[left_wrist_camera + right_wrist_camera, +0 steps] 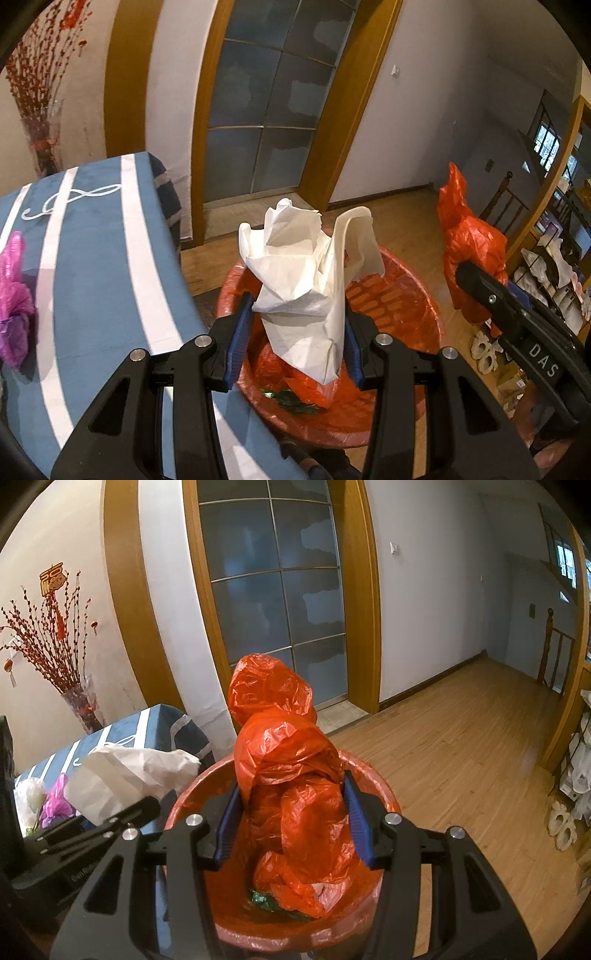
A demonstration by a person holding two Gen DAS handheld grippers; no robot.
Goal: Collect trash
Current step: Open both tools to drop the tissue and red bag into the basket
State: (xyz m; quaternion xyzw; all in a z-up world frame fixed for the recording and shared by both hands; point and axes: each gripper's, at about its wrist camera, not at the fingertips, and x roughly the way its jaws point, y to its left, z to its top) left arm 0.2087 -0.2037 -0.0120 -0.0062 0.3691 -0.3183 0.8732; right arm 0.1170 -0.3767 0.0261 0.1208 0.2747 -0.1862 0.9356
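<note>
My left gripper [297, 306] is shut on a crumpled white paper bag [306, 273], which hangs over the red-lined trash bin [424, 314]. At the right of the left wrist view, the other gripper carries an orange-red plastic bag [469, 251]. In the right wrist view my right gripper [291, 794] is shut on that orange-red plastic bag [288, 760], held above the trash bin [380, 794]. Red plastic and something green [266, 904] lie at the bin's bottom. The white paper bag [125, 775] shows at the left there.
A table with a blue and white striped cloth [96, 258] stands left of the bin, with a crumpled pink plastic bag [14, 302] on it. Behind are a glass door [277, 590], a vase of red branches [55, 657] and wooden floor [461, 746]. Shelves [554, 266] stand at right.
</note>
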